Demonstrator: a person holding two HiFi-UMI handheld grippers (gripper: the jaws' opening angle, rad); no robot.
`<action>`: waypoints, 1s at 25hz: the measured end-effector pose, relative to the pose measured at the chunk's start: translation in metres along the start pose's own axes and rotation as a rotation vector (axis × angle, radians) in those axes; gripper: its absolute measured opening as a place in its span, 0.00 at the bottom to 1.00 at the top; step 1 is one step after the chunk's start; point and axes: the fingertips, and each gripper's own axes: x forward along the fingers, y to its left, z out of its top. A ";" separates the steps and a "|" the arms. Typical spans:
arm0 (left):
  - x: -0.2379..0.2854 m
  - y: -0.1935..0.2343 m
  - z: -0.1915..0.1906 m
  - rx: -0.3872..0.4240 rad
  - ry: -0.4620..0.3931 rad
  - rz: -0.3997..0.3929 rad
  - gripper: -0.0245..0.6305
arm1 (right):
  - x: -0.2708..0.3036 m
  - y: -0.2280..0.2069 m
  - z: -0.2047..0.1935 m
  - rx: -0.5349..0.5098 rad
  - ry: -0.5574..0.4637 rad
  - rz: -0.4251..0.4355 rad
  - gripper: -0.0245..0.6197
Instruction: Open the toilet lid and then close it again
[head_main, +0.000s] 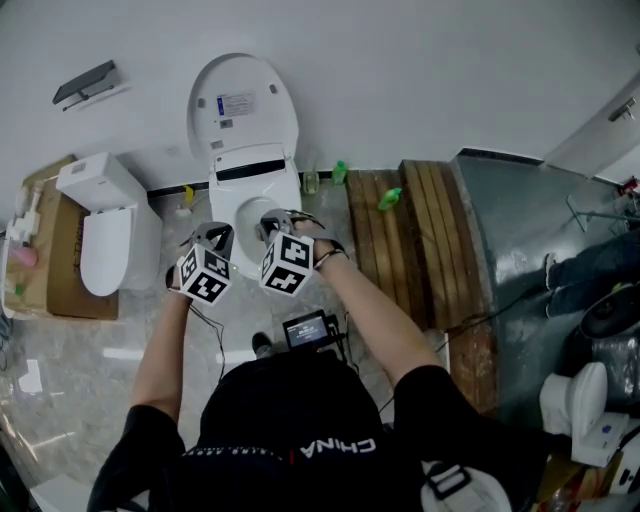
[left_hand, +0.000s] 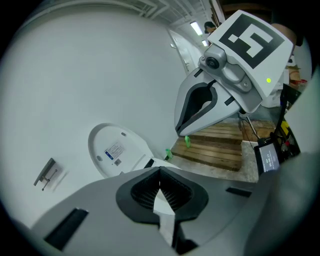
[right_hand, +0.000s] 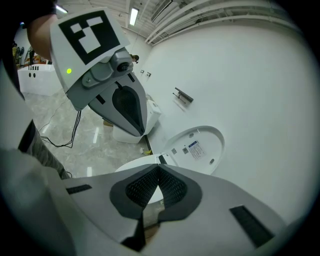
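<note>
Black-shirted person (head_main: 290, 430) holds grey left gripper (left_hand: 160, 184), right gripper (right_hand: 159, 174) clenched, empty, over rim of white ceramic toilet (head_main: 232, 195); white oval lid (head_main: 243, 105) upright, apparently against wall (head_main: 420, 60): opening done, closing remains.

Second white toilet (head_main: 105, 235) on cardboard (head_main: 62, 270) at my left, wooden pallet (head_main: 420, 235) at my right with a green bottle (head_main: 390, 198) on it, grey bracket (head_main: 85, 85) on the wall (head_main: 400, 70)

light: bright, even (ceiling strips) | edges: fisheye-warped, dark corners
</note>
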 end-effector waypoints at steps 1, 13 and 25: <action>0.001 0.001 -0.001 0.002 0.002 -0.003 0.05 | 0.002 0.001 0.001 0.001 -0.001 0.006 0.06; 0.009 0.000 0.001 0.025 0.000 -0.020 0.05 | 0.008 -0.004 -0.007 0.013 0.003 0.016 0.06; 0.027 0.003 0.030 0.028 0.033 0.048 0.05 | 0.004 -0.038 -0.038 -0.007 -0.028 0.014 0.06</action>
